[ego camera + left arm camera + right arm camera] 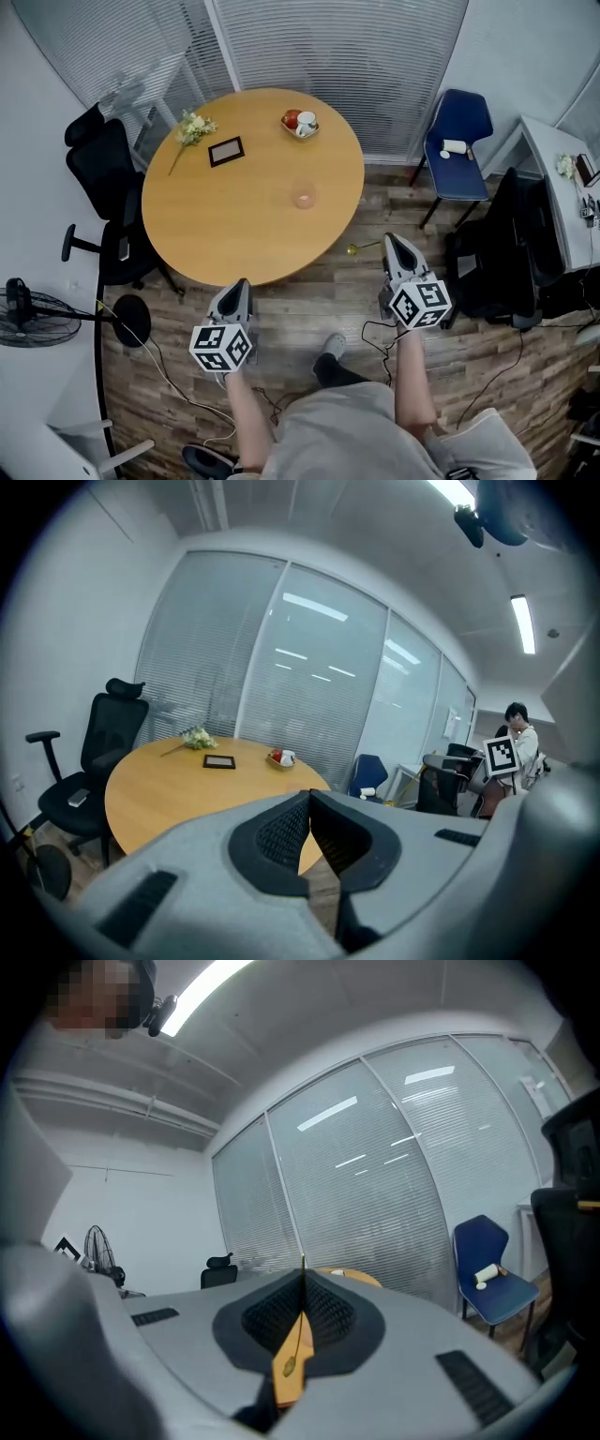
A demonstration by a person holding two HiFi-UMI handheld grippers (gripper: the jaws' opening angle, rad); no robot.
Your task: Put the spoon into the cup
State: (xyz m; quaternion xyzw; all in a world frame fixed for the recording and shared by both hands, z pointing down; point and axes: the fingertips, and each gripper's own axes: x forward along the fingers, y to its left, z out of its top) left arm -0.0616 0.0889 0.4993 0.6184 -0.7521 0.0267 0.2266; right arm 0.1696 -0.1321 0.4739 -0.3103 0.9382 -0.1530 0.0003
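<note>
A clear cup point(305, 197) stands on the round wooden table point(216, 216), right of its middle. My right gripper point(395, 243) hangs over the wood floor off the table's right front edge, shut on a thin golden spoon point(357, 248) that sticks out to the left. In the right gripper view the spoon point(289, 1364) runs up between the closed pads of the right gripper point(302, 1274). My left gripper point(240, 285) is just off the table's near edge, shut with nothing in it. The left gripper point(309, 795) points across the table point(178, 771).
On the table's far side lie a small bowl with red and white items point(301, 123), a dark picture frame point(226, 151) and a flower sprig point(192, 128). A black office chair point(103, 178) stands left, a blue chair point(459, 141) right, and a fan point(28, 317) far left.
</note>
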